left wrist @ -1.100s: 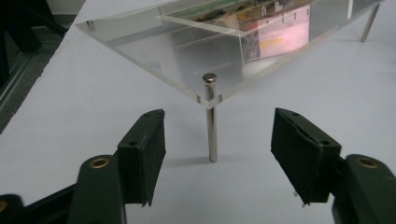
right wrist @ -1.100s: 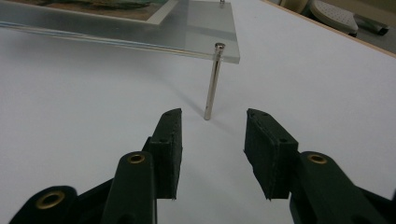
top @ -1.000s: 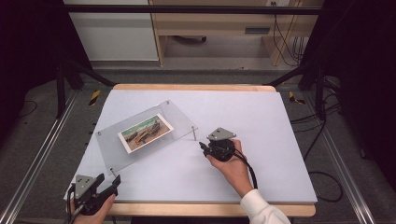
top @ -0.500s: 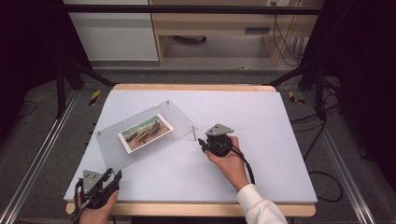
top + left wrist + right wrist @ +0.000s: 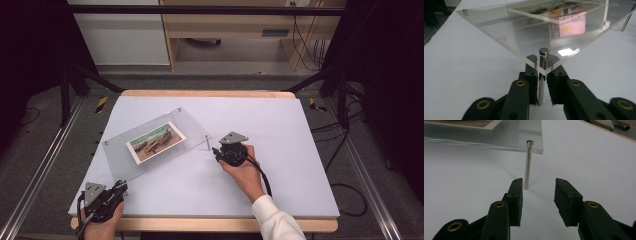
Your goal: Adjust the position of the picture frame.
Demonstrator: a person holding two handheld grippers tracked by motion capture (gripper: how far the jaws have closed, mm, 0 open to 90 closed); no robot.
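Gripping a steel leg [image 5: 541,82] of the clear photo panel [image 5: 155,145], left gripper [image 5: 541,86]; right gripper [image 5: 538,195] released

Clear acrylic panel [image 5: 150,150], silver post [image 5: 527,165], white table [image 5: 280,130].

An acrylic plate [image 5: 157,142] stands raised on metal posts on the left half of the table [image 5: 280,125], with a photograph [image 5: 155,142] on its middle. The left gripper [image 5: 119,189] is at the plate's near-left corner, around that corner's post [image 5: 541,82]. The right gripper [image 5: 216,151] lies just right of the plate, beside the right corner post [image 5: 207,142].
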